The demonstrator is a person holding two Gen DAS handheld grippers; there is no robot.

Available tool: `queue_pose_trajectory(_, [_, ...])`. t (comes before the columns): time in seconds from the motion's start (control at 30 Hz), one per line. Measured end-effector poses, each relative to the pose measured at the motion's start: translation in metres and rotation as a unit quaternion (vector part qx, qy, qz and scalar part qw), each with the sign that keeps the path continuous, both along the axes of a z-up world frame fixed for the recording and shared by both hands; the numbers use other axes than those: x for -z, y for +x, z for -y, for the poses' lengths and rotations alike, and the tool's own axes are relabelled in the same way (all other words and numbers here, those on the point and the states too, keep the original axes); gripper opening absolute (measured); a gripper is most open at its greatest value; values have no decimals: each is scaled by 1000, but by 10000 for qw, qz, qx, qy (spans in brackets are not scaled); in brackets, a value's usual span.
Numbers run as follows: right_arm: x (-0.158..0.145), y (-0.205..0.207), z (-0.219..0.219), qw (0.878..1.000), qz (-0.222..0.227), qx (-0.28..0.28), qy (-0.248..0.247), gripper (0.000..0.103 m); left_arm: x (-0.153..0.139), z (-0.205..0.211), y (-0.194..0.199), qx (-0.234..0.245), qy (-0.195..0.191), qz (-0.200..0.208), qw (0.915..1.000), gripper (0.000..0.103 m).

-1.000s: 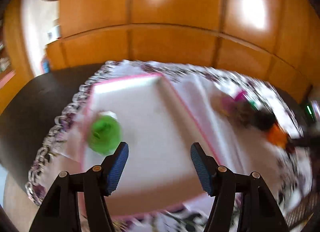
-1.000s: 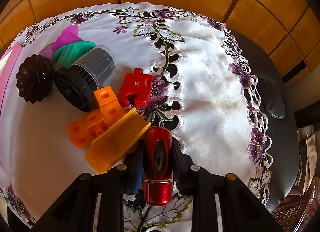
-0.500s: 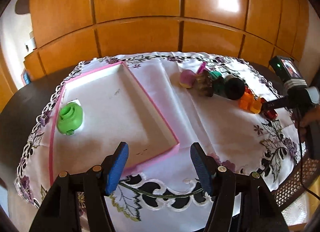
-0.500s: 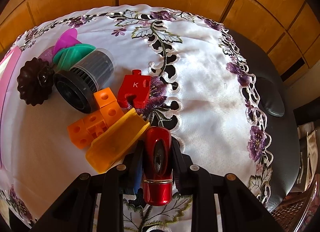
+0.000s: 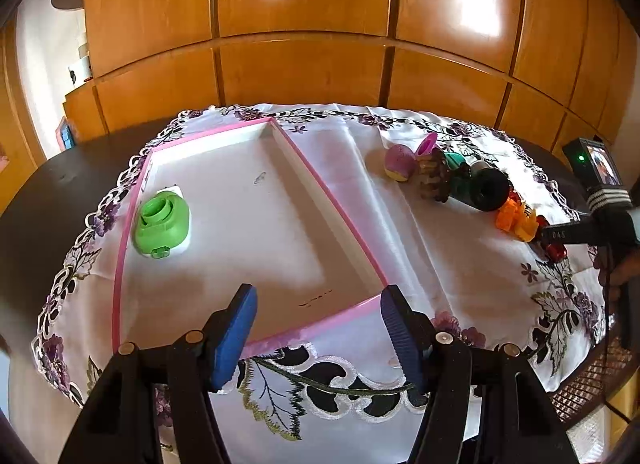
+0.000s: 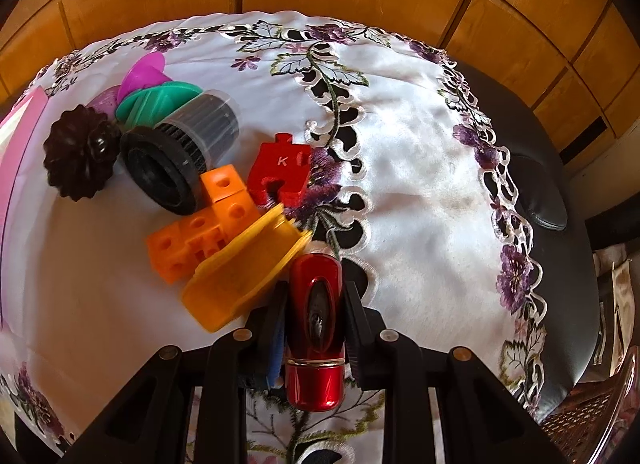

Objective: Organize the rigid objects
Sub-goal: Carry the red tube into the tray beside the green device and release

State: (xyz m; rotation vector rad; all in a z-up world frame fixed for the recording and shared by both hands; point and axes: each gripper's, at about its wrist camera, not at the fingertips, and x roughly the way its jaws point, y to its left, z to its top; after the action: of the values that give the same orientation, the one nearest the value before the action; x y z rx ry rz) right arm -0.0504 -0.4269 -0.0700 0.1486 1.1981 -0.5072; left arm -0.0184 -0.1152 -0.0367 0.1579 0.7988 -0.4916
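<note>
Swung back and away from the tray over the last second: left gripper (image 5: 316, 328), blue-padded fingers (image 5: 234, 336) wide apart and holding nothing, now hovering near the pink-rimmed white tray's (image 5: 340, 318) near corner instead of low over its floor. Inside the tray, close to its left rim, a green round lid-like piece (image 5: 162, 223), the only item lying there and unmoved on the tray floor. Beyond the tray's right rim, on the white embroidered tablecloth (image 5: 440, 264), the unsorted cluster, well apart from the tray. Almost no shift on the other side: right gripper (image 6: 316, 316) clamped on a glossy red capsule-shaped object (image 6: 316, 328), held lengthwise between the fingers, at most a slight rise above the cloth. Touching the red object's left side, a yellow-orange plastic scoop (image 6: 244, 276); behind that, joined orange cubes with holes (image 6: 208, 223), a red puzzle piece marked K (image 6: 282, 175), a black cylindrical pleated filter (image 6: 180, 155) on its side, a dark brown fluted mould (image 6: 78, 151), and a teal piece (image 6: 156, 97) and a magenta piece (image 6: 140, 71) at the back. Likely meaning: one item placed, left side free again, red object gripped and probably next for the tray; most of the sorting not yet done. Possible snag: scoop dragged along on the lift.
</note>
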Motion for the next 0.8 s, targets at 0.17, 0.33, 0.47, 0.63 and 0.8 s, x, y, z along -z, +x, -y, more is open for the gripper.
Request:
queue_pose_trajectory(0.17, [-4, -14, -1, 9985, 279, 259, 391, 25, -1, -6, 1, -102, -44, -5, 9999, 65])
queue_pose_trajectory(0.33, [-7, -33, -11, 9932, 662, 425, 857, 25, 3, -13, 7, -270, -68, -115, 9995, 65])
queue_pose_trajectory(0.47, [-18, -39, -23, 9854, 1030, 381, 1300, 25, 3, -15, 8, -308, -98, -94, 9994, 65])
queue_pose_trajectory(0.63, [-41, -25, -55, 9794, 1345, -101, 1504, 25, 1, -20, 10, -381, -130, -78, 9992, 65])
queue_pose_trajectory(0.8, [-64, 8, -96, 9693, 1581, -812, 1701, 25, -4, -35, 16, -624, -159, -54, 9979, 65])
